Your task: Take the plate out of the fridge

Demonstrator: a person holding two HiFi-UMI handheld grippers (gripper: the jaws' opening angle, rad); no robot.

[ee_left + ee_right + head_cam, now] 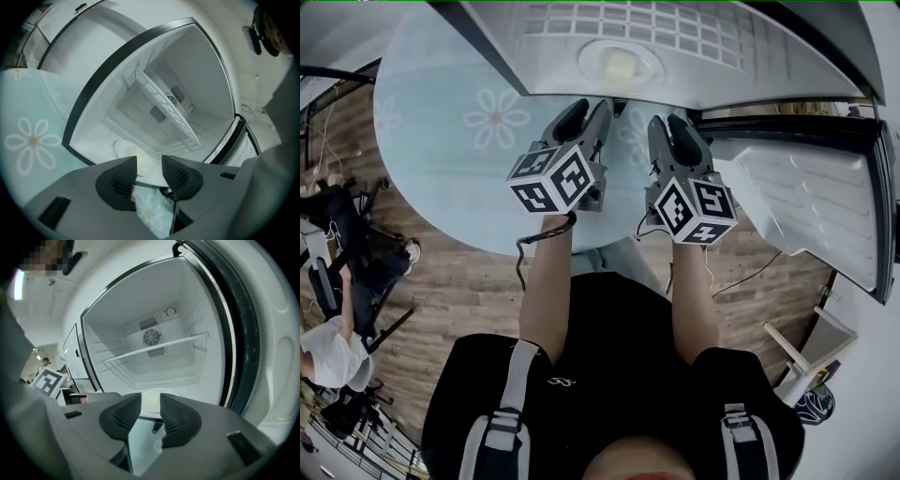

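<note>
A white plate [592, 56] with something pale yellow on it lies on the floor of the open fridge [703, 70]. My left gripper [584, 112] and right gripper [672, 124] hang side by side just in front of the fridge's opening, short of the plate. Both stand open with nothing between their jaws. In the left gripper view the plate [126, 149] shows beyond the open left gripper [149, 169]. In the right gripper view the plate [151, 401] lies straight ahead of the open right gripper [150, 412].
A wire shelf [154, 350] spans the fridge above the plate. The fridge door [811, 202] stands open at the right. A pale blue flowered mat [459, 155] covers the wooden floor below the grippers. A person [328, 352] and equipment are at the far left.
</note>
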